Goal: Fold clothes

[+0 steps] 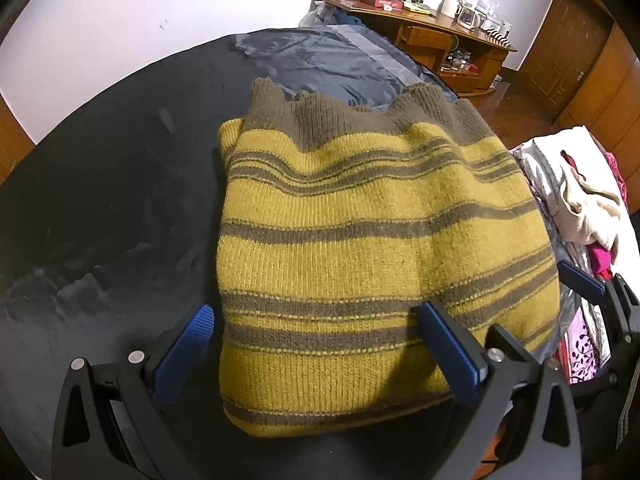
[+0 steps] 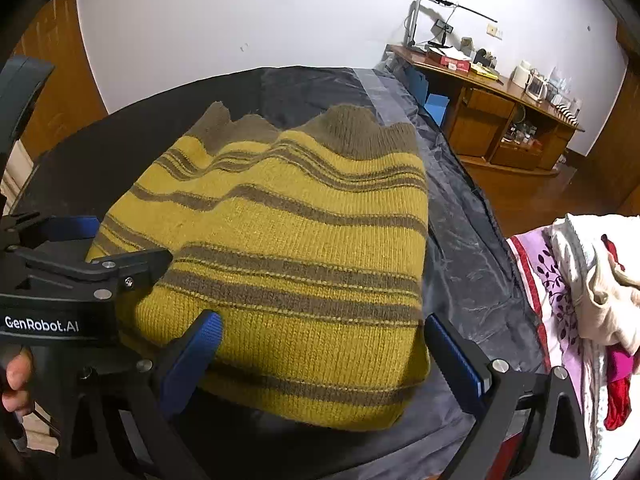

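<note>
A folded yellow knit sweater (image 1: 360, 240) with brown stripes lies on a dark covered surface (image 1: 100, 200), its brown ribbed hem at the far end. My left gripper (image 1: 316, 316) is open at the sweater's near left edge. One blue pad sits on the dark cloth and the other over the knit. My right gripper (image 2: 322, 326) is open at the near right corner of the sweater (image 2: 300, 240), with its right pad (image 2: 452, 356) just off the corner. In the right wrist view the left gripper (image 2: 116, 244) shows at the left, held by a hand (image 2: 16, 372).
A shiny grey-blue cloth (image 1: 320, 64) covers the far and right part of the surface (image 2: 472, 260). To the right lies a pile of mixed clothes (image 2: 592, 280) on a purple patterned fabric. A cluttered wooden desk (image 2: 500, 100) stands against the back wall.
</note>
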The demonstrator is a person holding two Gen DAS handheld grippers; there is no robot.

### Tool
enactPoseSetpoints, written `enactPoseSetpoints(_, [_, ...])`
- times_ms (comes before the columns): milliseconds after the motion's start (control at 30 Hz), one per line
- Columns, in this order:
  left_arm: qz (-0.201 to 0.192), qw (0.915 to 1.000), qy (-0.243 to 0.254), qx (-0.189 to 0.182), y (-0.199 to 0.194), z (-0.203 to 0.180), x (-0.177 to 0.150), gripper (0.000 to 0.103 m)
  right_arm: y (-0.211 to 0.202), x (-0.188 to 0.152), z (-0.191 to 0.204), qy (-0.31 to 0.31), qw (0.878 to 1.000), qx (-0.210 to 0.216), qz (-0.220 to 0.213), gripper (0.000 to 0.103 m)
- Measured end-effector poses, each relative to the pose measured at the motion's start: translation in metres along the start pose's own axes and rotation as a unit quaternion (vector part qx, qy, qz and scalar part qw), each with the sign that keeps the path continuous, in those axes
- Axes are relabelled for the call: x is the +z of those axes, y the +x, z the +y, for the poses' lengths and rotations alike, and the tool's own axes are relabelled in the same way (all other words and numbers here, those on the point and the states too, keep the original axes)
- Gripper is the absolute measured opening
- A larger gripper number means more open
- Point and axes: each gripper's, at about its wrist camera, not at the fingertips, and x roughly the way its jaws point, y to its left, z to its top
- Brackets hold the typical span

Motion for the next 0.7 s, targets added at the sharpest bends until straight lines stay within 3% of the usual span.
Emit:
enactPoseSetpoints(267, [-0.026, 0.9994, 0.017, 0.017, -0.032, 0.011, -0.01, 0.102, -0.033, -0.005, -0.019, 0.047, 0.999, 0.006, -0.017, 0.102])
enactPoseSetpoints(400, [-0.019, 0.9994, 0.028, -0.003, -0.043, 0.011, -0.021, 0.102, -0.038, -0.015, -0.019, 0.068, 0.996, 0.058, 0.017, 0.102])
enactPoseSetpoints(500, [-0.014, 0.9992, 0.035, -0.017, -0.051, 0.004, -0.025, 0.102, -0.039, -0.021, -0.011, 0.074, 0.994, 0.069, 0.039, 0.102])
enactPoseSetpoints(700, [-0.019, 0.9989, 0.035, -0.026, -0.068, -0.003, -0.022, 0.102, -0.057, -0.016, -0.003, 0.065, 0.996, 0.052, 0.032, 0.102])
